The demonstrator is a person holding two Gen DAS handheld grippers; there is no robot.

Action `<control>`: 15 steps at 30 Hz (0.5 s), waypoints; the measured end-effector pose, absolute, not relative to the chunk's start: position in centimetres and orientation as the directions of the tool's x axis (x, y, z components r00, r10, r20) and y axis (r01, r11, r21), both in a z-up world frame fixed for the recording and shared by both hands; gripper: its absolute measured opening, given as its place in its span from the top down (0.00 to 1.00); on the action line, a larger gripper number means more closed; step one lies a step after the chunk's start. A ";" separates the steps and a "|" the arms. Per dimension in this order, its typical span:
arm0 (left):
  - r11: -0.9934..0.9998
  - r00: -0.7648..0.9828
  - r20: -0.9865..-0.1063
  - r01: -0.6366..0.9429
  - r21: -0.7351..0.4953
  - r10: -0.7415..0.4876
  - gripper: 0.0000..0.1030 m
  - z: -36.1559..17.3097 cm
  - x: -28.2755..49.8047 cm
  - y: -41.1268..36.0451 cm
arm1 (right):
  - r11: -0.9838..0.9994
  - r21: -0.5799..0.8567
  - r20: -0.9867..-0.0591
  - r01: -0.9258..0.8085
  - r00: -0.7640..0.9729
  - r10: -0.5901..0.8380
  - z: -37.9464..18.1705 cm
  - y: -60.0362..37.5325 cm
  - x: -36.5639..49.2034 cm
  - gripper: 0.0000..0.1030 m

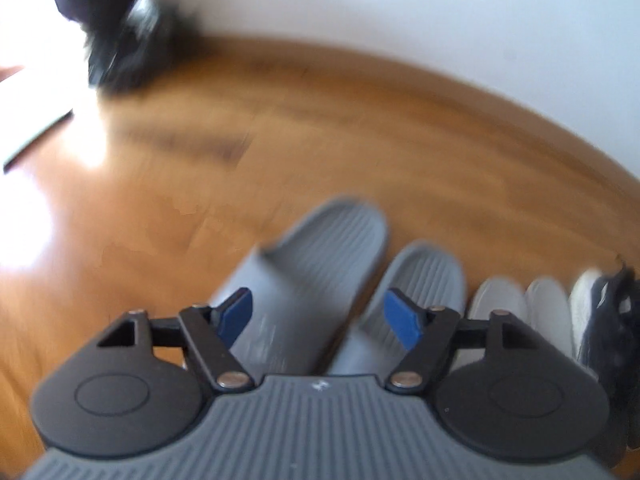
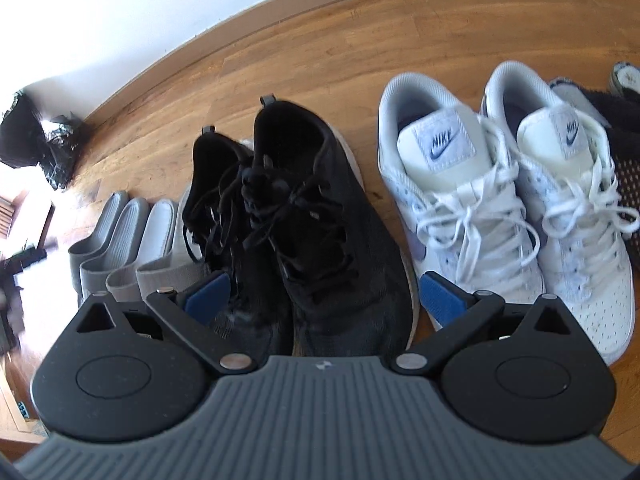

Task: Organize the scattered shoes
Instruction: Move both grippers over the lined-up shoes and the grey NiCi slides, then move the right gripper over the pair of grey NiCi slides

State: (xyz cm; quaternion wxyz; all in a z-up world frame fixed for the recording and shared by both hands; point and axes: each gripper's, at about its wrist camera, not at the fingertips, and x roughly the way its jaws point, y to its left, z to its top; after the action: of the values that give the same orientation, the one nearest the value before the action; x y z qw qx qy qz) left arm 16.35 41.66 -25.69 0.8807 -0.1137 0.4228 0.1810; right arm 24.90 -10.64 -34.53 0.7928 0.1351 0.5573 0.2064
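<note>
Here the shoes sit in a row on the wood floor, near the wall. From the right wrist view, left to right: grey slides, a paler grey pair, black sneakers with black laces tangled together, then white sneakers with white laces, blue logo tags on the tongues and light blue-grey panels. The black pair touch side by side; the left one is partly hidden behind the right one. The white pair also sit tight together, just beside the black pair. A dark fuzzy item lies at the far right edge, too cut off to tell what it is. A black heap sits by the wall at far left.

The left wrist view is motion-blurred. The grey slides are ribbed, side by side, and the left slide reaches further up the frame than the other. The pale pair comes next, then a white-and-dark sneaker at the edge.

Left gripper points down at the slides, jaws spread wide, blue pads clear of the slide below; nothing gripped. Right gripper tilts down over the toes of the black sneakers, jaws wide, one pad on either side of the toes. Whether the pads touch the shoes cannot be told; no squeeze shows.
</note>
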 end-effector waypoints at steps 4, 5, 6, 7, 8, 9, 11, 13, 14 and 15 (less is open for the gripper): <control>0.877 0.531 -0.815 -0.477 -0.062 0.232 0.26 -26.3 20.6 43.6 | 0.875 0.454 -0.826 -0.171 0.288 0.485 -34.7 -10.6 25.2 0.01; 0.863 0.497 -0.843 -0.499 -0.084 0.205 0.26 -27.4 21.2 44.2 | 0.875 0.455 -0.826 -0.166 0.289 0.484 -34.8 -10.7 25.4 0.01; 0.840 0.437 -0.885 -0.531 -0.107 0.163 0.28 -29.3 21.6 45.0 | 0.875 0.456 -0.826 -0.163 0.289 0.484 -34.9 -10.7 25.4 0.01; 0.834 0.403 -0.904 -0.541 -0.110 0.142 0.30 -30.6 21.6 45.3 | 0.875 0.457 -0.826 -0.160 0.288 0.484 -34.9 -10.8 25.4 0.01; 0.830 0.373 -0.919 -0.547 -0.109 0.125 0.31 -31.8 21.4 45.4 | 0.876 0.457 -0.829 -0.154 0.283 0.482 -35.0 -10.9 25.5 0.01; 0.839 0.366 -0.922 -0.535 -0.096 0.127 0.38 -32.3 20.7 45.4 | 0.877 0.456 -0.832 -0.150 0.279 0.480 -35.1 -11.0 25.6 0.01; 0.856 0.353 -0.926 -0.512 -0.073 0.132 0.40 -33.2 19.5 45.2 | 0.880 0.454 -0.837 -0.141 0.273 0.475 -35.4 -11.2 25.6 0.01; 0.877 0.342 -0.930 -0.478 -0.050 0.133 0.40 -33.4 19.2 45.0 | 0.887 0.444 -0.844 -0.124 0.274 0.461 -35.5 -11.6 25.7 0.01; 0.881 0.331 -0.934 -0.472 -0.039 0.136 0.39 -33.5 18.8 45.0 | 0.889 0.442 -0.845 -0.119 0.276 0.458 -35.5 -11.7 25.8 0.01; 0.881 0.330 -0.934 -0.472 -0.037 0.138 0.37 -33.5 18.7 45.0 | 0.890 0.440 -0.846 -0.116 0.279 0.455 -35.5 -11.8 25.7 0.01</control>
State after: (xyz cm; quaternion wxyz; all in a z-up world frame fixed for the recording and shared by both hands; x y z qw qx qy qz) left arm 18.69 44.97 -33.46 0.8009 -0.1529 0.5467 0.1906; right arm 25.74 -11.76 -35.46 0.7859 0.1478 0.5723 0.1815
